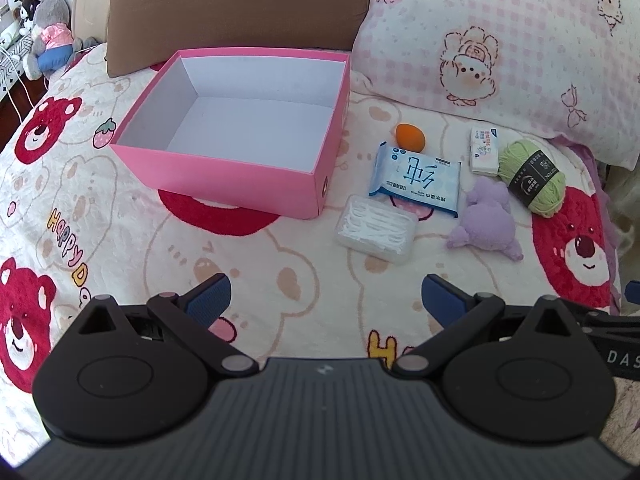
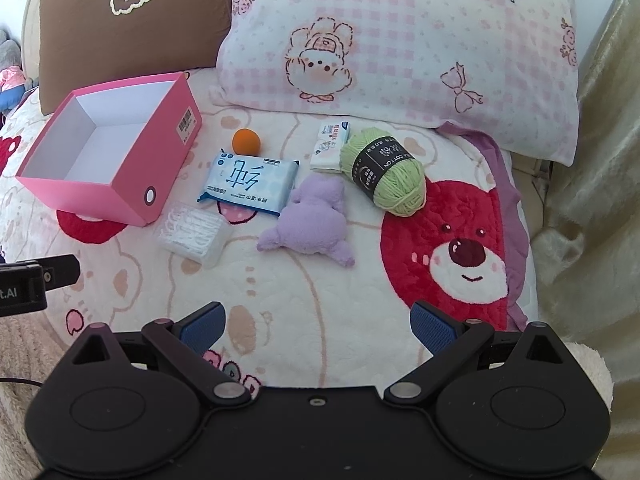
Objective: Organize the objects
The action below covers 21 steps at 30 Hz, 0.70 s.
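— While both tools are hovering over the bed (image 1: pixel 132 240), how are the fingers standing?

— On the left gripper (image 1: pixel 326 300) the blue-padded fingers (image 1: pixel 208 300) are spreading wide with nothing between them. The right gripper (image 2: pixel 318 326) is showing the same: its fingers (image 2: pixel 434 328) are gaping apart and gripping nothing.

— What is lying just ahead of the left fingers?

— A clear box of cotton swabs (image 1: pixel 376 228) is sitting nearest, slightly beyond the right fingertip. Past it a blue wet-wipes pack (image 1: pixel 416 178) is lying flat, with an orange sponge egg (image 1: pixel 410 136) just behind that. Ahead and to the left of the fingers, a pink box (image 1: pixel 240 176) is standing open, its white inside bare.

— And from the right gripper's view?

— Straight ahead between the fingers, a purple plush toy (image 2: pixel 312 220) is lying on the bedspread. Further out and towards the right fingertip, a green yarn ball (image 2: pixel 384 172) with a black band is resting, touching a small white tissue pack (image 2: pixel 330 146). The pink box is sitting far out to the left of the fingers, beside the swab box.

— Anything behind all that?

— A pink checked pillow (image 2: pixel 400 40) and a brown cushion (image 1: pixel 240 4) are leaning at the head of the bed.
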Motion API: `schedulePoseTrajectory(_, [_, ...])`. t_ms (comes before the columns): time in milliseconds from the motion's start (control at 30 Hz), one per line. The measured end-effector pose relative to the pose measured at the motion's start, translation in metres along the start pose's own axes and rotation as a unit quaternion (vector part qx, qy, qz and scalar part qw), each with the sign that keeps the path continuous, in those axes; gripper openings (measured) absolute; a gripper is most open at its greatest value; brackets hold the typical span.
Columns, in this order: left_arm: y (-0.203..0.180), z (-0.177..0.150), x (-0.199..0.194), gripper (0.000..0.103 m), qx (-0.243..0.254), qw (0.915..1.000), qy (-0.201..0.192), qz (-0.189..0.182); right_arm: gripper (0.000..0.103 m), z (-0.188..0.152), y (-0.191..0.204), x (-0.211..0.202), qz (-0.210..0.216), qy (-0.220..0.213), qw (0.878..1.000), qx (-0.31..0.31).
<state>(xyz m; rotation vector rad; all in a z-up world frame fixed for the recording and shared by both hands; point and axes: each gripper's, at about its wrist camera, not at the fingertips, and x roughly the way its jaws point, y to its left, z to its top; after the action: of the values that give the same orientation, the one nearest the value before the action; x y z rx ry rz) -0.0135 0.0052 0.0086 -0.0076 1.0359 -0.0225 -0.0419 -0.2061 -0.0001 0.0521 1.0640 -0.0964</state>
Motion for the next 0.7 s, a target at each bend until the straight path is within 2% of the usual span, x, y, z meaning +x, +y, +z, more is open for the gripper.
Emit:
schedulePoseTrajectory(267, [0.005, -0.002, 0.008, 0.103, -0.024, 0.9996, 0.008, -0.011, 0.100, -0.001, -0.001, 0.000, 0.001, 0.000, 1.000, 0.000])
schedulePoseTrajectory(467, [0.004, -0.005, 0.008, 0.103, -0.023, 0.9996, 0.012, -0.013, 0.100, -0.001, -0.002, 0.000, 0.001, -0.001, 1.000, -0.001])
schedulePoseTrajectory(567, [0.004, -0.006, 0.003, 0.103, -0.024, 0.9996, 0.002, -0.016, 0.100, -0.001, -0.004, -0.005, 0.009, -0.018, 1.000, -0.012])
schedulePoseTrajectory(700, [0.003, -0.004, 0.000, 0.103, -0.020, 0.9996, -0.007, -0.020, 0.100, -0.003, -0.003, -0.017, 0.026, -0.068, 0.996, -0.060])
